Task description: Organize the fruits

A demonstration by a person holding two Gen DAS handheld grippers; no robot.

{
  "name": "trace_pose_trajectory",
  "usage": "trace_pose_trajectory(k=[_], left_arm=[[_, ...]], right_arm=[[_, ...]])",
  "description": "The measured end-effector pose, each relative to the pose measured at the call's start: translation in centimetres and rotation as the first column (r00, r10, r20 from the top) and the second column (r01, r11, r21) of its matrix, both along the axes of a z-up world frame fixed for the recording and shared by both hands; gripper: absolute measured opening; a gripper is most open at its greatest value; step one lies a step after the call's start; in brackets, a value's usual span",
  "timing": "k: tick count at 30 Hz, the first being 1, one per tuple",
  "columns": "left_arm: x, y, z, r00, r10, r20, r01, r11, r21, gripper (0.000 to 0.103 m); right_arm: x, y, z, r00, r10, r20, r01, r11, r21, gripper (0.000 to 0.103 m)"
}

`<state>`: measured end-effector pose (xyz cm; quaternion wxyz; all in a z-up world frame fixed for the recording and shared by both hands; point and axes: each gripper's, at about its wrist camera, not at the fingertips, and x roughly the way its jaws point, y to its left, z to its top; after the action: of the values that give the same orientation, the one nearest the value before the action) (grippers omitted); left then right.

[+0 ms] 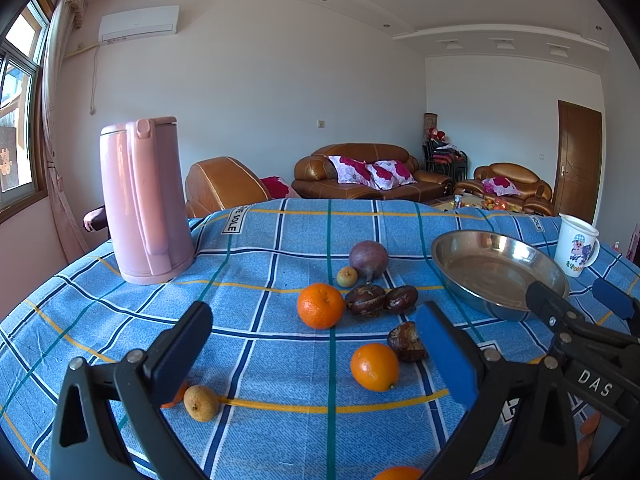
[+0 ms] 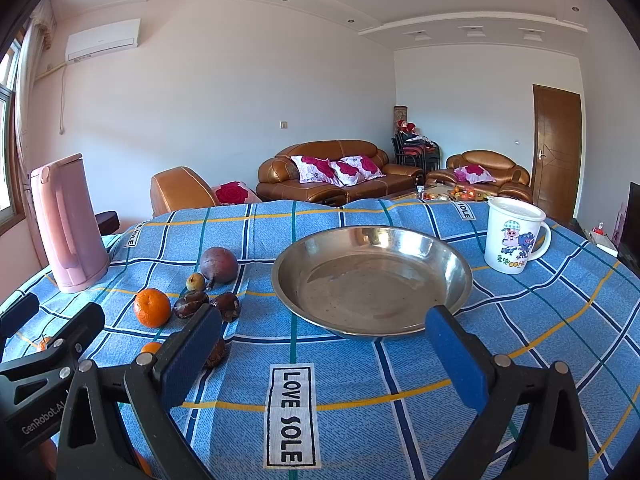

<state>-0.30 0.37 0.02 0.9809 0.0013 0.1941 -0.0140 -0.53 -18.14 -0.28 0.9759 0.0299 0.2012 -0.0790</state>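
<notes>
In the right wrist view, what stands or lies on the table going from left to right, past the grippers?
Pink kettle → orange → purple fruit → metal bowl → white mug.

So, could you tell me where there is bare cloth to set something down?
Free: the near patch around the LOVE SOLE label, in front of the steel bowl, and between bowl and mug. Crowded: left of the bowl, where oranges and dark fruits cluster.

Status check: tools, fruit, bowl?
Left tool open, right tool open, both empty. Steel bowl empty; fruit loose on cloth, nearest orange. Path clear.
</notes>
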Motion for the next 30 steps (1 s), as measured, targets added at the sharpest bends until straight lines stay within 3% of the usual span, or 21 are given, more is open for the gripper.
trace_pose_trajectory(k=[21,26,30], left_arm=[[-0.4,0.9,-0.3,0.999,0.019,-0.048,-0.019,1.0,0.003,0.103],[-2.1,3.8,-0.1,0.997,0.013,-0.072,-0.007,0.997,0.083,0.103],[-3.6,8.9,-0.5,0.993,0.04,-0.109,-0.028,0.993,0.116,0.103]], right_arm=[[0.1,0.2,-0.1,1.0,0.013,-0.002,-0.013,1.0,-0.003,0.102],[0.2,0.3,-0.6,0.99,0.116,-0.079,-0.112,0.992,0.052,0.102],[-1.0,1.6,-1.6,0.942,0.297,-0.158,-0.274,0.95,0.152,0.102]])
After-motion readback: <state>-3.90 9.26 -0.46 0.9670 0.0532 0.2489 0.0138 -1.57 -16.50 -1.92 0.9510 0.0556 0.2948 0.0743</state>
